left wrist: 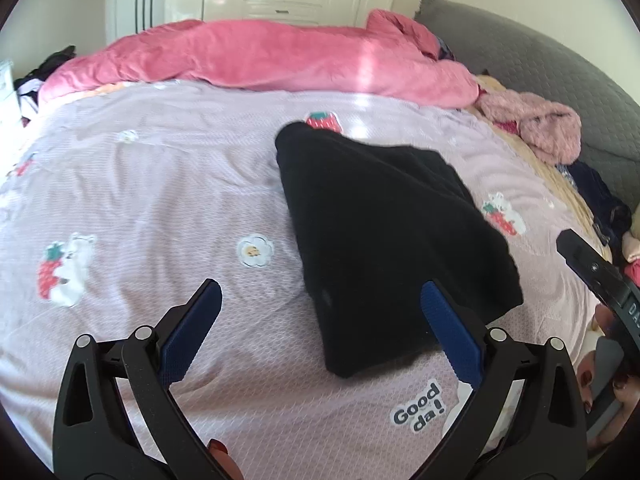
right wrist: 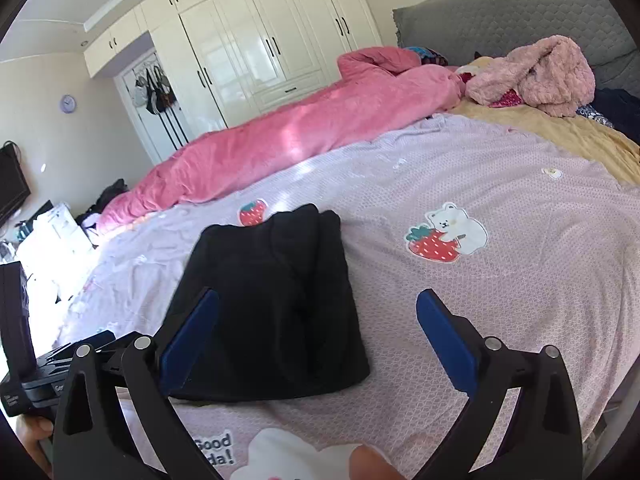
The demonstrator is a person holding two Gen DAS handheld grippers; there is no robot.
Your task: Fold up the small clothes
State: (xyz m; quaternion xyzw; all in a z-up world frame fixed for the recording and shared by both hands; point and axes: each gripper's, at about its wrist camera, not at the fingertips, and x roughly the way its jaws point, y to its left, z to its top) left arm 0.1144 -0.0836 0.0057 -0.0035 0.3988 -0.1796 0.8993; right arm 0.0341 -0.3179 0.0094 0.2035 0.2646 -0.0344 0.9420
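A folded black garment [left wrist: 384,232] lies flat on the lilac bedsheet [left wrist: 160,184]; in the right wrist view the same black garment [right wrist: 276,296] is in the middle of the bed. My left gripper [left wrist: 320,300] hangs above the sheet with its blue pads wide apart, the garment's near left corner just beyond its right pad. My right gripper [right wrist: 318,308] is held over the garment's near right edge, jaws wide, nothing pressed between them. Neither gripper touches the cloth. The right gripper's body [left wrist: 600,280] shows at the right edge of the left wrist view.
A rolled pink duvet [left wrist: 260,56] runs along the far side of the bed. A fluffy pink garment [right wrist: 536,76] and dark clothes [right wrist: 620,112] lie by the grey headboard [right wrist: 500,12]. White wardrobes [right wrist: 260,48] stand behind. A person's fingers [left wrist: 600,380] hold the right tool.
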